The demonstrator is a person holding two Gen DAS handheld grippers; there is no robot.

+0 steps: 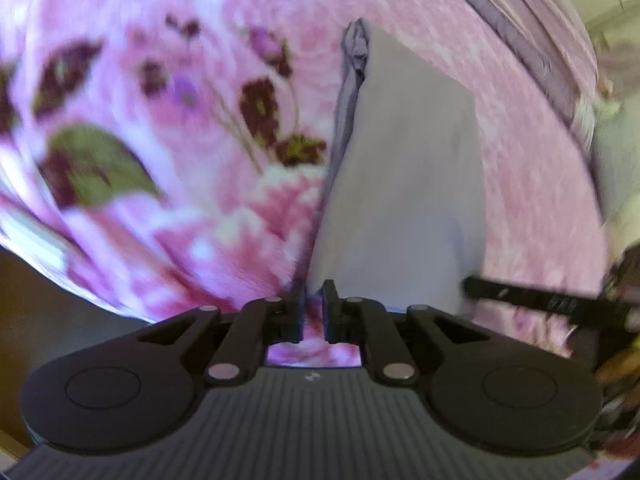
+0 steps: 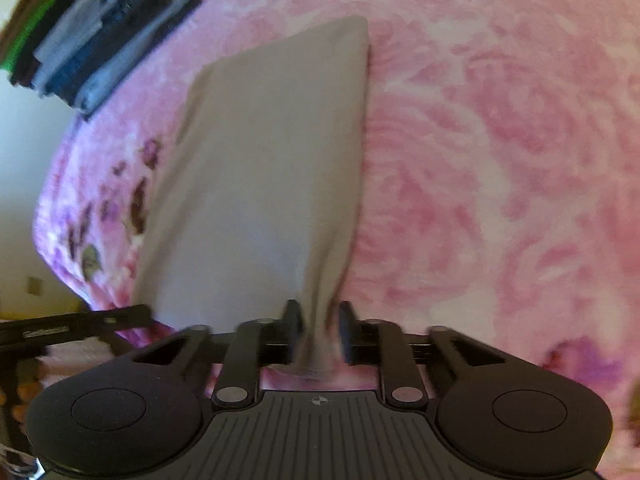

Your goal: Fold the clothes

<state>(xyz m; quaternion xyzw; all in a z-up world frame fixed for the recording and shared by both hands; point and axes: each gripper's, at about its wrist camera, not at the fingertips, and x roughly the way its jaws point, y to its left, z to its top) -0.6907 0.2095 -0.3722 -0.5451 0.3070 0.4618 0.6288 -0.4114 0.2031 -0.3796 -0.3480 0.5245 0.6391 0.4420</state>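
A pale grey garment (image 1: 400, 180) lies folded into a long strip on a pink floral blanket (image 1: 168, 216). My left gripper (image 1: 313, 292) is shut on its near left corner, with only a narrow gap between the fingers. In the right wrist view the same garment (image 2: 260, 160) stretches away from me, and a bunched fold of its near edge runs between the fingers of my right gripper (image 2: 320, 320), which is shut on it. Each gripper shows in the other's view as a dark bar: the right gripper (image 1: 532, 300) and the left gripper (image 2: 80, 324).
A stack of folded clothes (image 2: 100, 40) in grey, dark blue and green sits at the blanket's far left corner. Purple striped fabric (image 1: 540, 48) lies along the blanket's edge at upper right. The blanket (image 2: 500, 160) spreads wide to the right of the garment.
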